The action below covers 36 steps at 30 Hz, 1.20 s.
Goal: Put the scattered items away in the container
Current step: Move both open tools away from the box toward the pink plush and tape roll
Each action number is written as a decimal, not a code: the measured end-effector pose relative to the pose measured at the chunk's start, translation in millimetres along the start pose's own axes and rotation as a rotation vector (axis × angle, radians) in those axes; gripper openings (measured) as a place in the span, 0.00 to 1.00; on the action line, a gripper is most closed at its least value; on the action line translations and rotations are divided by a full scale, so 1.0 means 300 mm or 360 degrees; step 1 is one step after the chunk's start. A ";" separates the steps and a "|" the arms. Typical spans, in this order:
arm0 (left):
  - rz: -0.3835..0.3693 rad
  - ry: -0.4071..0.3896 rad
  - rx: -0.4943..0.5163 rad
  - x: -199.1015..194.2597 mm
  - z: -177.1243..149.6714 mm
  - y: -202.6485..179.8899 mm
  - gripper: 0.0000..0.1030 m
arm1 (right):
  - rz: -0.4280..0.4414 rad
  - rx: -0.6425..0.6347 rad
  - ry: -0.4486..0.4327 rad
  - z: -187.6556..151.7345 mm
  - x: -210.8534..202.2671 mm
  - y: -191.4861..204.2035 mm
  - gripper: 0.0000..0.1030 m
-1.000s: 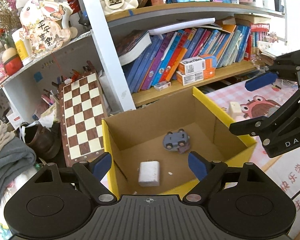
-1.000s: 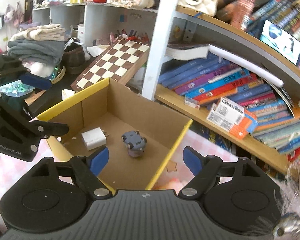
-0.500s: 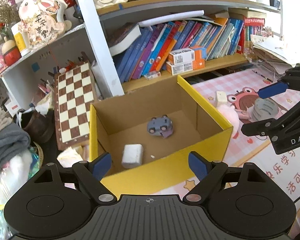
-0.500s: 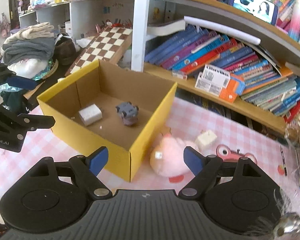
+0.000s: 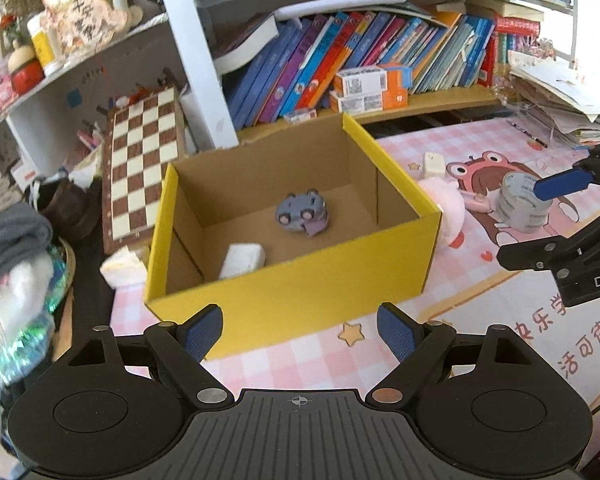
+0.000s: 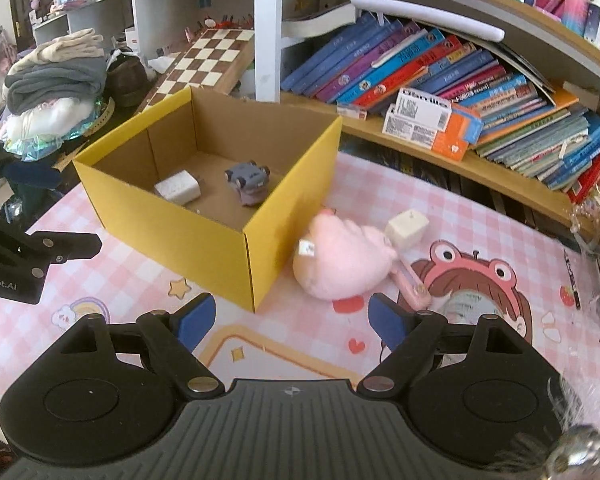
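Yellow box (image 5: 300,292) now sits smaller at frame centre since I pulled both empty, spread grippers (image 5: 300,334) (image 6: 288,320) back, revealing the pink plush (image 6: 340,264) lower right.

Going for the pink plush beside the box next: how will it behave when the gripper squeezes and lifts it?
The pink plush looks soft and rounded, so it will probably compress and sag rather than hold shape. It seems light for its bulk. It leans against the yellow box, so a push may just squash it there.
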<state>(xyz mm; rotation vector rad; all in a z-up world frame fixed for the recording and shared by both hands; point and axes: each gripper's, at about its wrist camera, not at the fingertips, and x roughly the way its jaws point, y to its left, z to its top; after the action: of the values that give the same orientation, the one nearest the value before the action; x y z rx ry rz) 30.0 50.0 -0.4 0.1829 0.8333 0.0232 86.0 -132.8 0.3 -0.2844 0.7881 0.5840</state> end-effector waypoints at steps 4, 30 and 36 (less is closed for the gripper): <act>0.0015 0.0021 -0.0042 0.000 -0.016 -0.019 0.84 | -0.0006 0.0019 0.0018 -0.028 -0.001 -0.023 0.81; 0.0052 0.0125 -0.0076 0.037 -0.032 -0.218 0.85 | -0.0081 0.0116 0.0093 -0.189 -0.005 -0.192 0.94; 0.0035 0.0126 -0.0058 0.038 -0.024 -0.272 0.86 | -0.0080 0.0127 0.0092 -0.208 -0.014 -0.222 0.94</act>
<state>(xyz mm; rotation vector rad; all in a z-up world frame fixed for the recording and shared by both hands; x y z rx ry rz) 28.1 -27.9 -27.5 0.1572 0.9094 0.0665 86.6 -216.0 -37.2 -0.2480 0.8558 0.4979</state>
